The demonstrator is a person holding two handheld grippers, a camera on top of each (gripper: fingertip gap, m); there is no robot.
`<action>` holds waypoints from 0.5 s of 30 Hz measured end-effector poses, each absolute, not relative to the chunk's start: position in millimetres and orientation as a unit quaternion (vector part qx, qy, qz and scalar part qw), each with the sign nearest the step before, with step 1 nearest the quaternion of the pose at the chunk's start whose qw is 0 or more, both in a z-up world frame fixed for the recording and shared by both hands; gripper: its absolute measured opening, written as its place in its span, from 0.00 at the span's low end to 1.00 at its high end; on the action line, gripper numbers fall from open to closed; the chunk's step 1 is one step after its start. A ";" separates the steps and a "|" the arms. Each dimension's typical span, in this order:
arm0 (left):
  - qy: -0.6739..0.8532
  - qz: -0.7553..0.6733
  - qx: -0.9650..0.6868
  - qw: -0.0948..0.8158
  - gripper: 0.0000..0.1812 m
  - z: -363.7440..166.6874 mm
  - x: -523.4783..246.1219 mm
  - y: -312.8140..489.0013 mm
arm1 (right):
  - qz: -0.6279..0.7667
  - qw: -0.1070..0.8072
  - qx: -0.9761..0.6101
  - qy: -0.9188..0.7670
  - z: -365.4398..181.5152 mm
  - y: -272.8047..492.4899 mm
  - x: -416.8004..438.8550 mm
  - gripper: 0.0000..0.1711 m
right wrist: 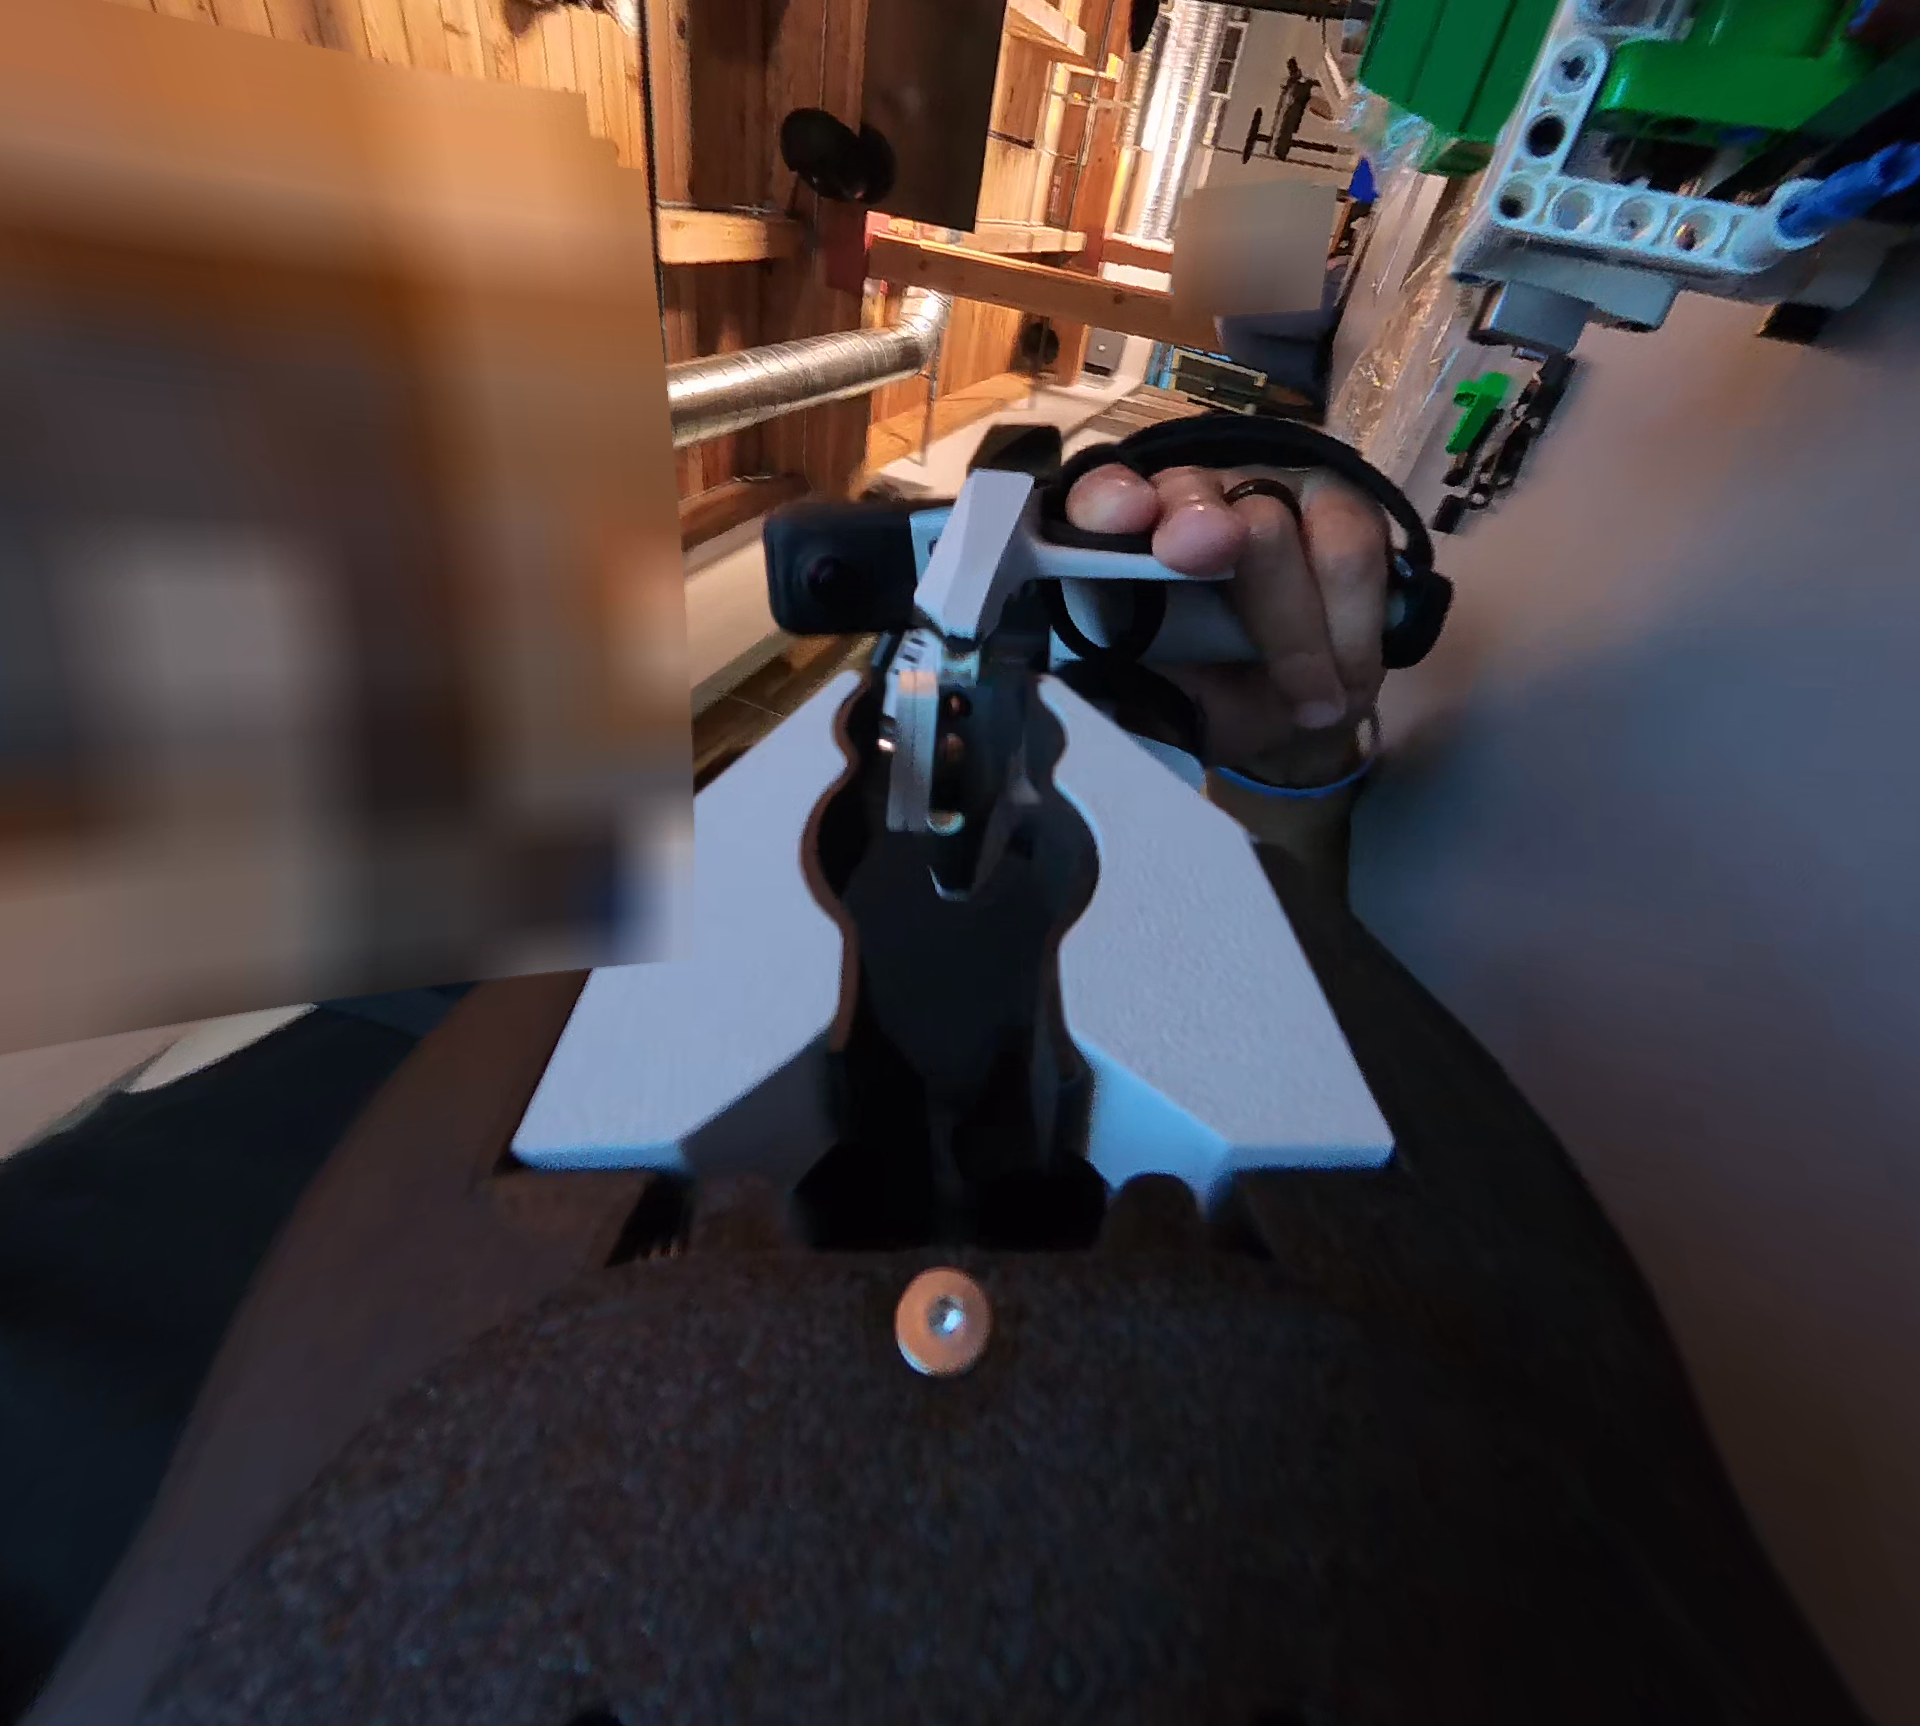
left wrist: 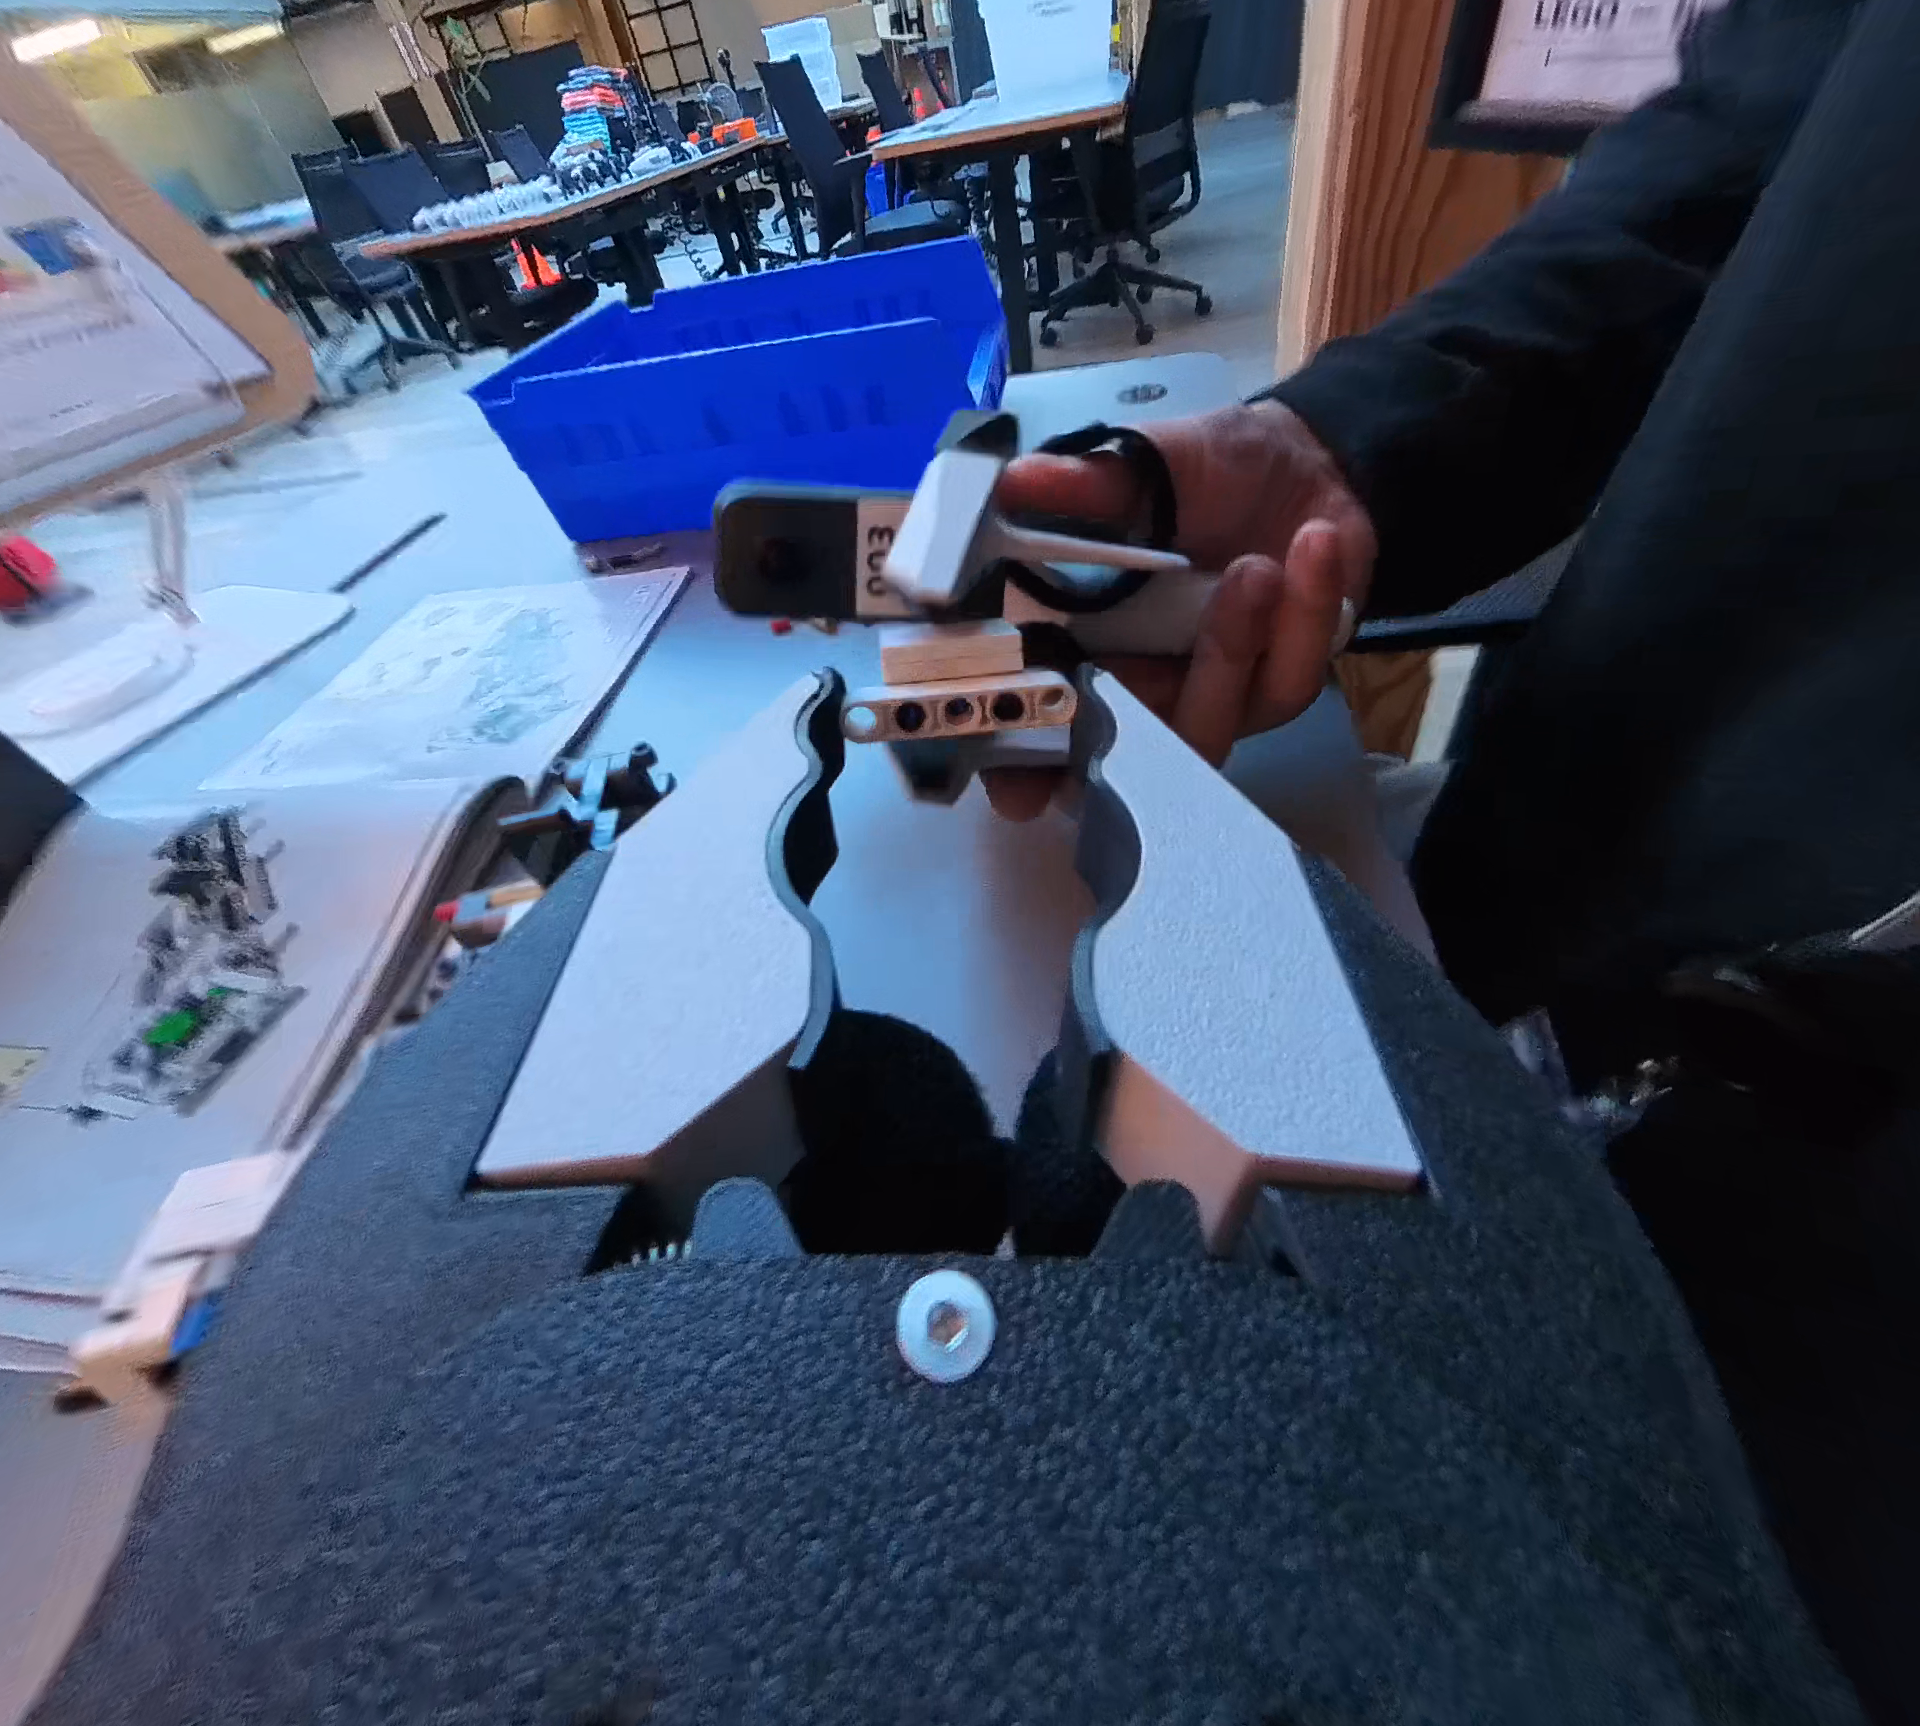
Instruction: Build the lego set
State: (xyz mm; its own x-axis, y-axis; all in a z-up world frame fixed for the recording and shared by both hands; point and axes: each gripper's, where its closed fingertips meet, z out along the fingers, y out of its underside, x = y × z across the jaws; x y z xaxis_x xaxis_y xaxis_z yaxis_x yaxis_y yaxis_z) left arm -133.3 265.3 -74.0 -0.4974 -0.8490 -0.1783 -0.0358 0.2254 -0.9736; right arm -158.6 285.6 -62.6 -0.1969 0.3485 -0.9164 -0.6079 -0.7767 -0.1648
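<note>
Left claw [left wrist: 961, 731] clenched on a pale holed lego beam [left wrist: 958, 712] at its fingertips; beam's long axis crosswise, holes facing the camera, ends hidden by the fingers; right claw [right wrist: 951, 783] grips the same beam [right wrist: 914, 762], edge-on and blurred there; beyond the beam a hand [left wrist: 1247, 575]; farther, blue bin [left wrist: 748, 398] on the table [left wrist: 436, 481]; instruction booklet [left wrist: 457, 689] left of the beam.
</note>
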 end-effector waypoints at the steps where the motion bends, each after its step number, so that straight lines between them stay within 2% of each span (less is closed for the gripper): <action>1: 0.670 -0.548 -0.341 0.367 0.24 -72.3 -132.9 269.1 | 0.753 0.329 -0.560 0.104 -60.9 283.5 -156.0 0.17; 4: 0.603 -0.617 -0.399 0.311 0.24 -61.8 -132.2 285.9 | 0.660 0.405 -0.632 0.030 -60.7 279.8 -141.4 0.19; 9: 0.480 -0.716 -0.480 0.164 0.23 -47.2 -130.7 298.5 | 0.278 0.521 -0.776 -0.220 -70.2 287.6 -121.4 0.22; 10: 0.461 -0.721 -0.498 0.143 0.23 -47.3 -129.4 299.1 | 0.205 0.529 -0.783 -0.256 -64.7 292.8 -118.2 0.25; 15: 0.417 -0.721 -0.548 0.080 0.23 -45.6 -127.2 286.8 | -0.105 0.464 -0.776 -0.414 -47.5 307.0 -121.4 0.21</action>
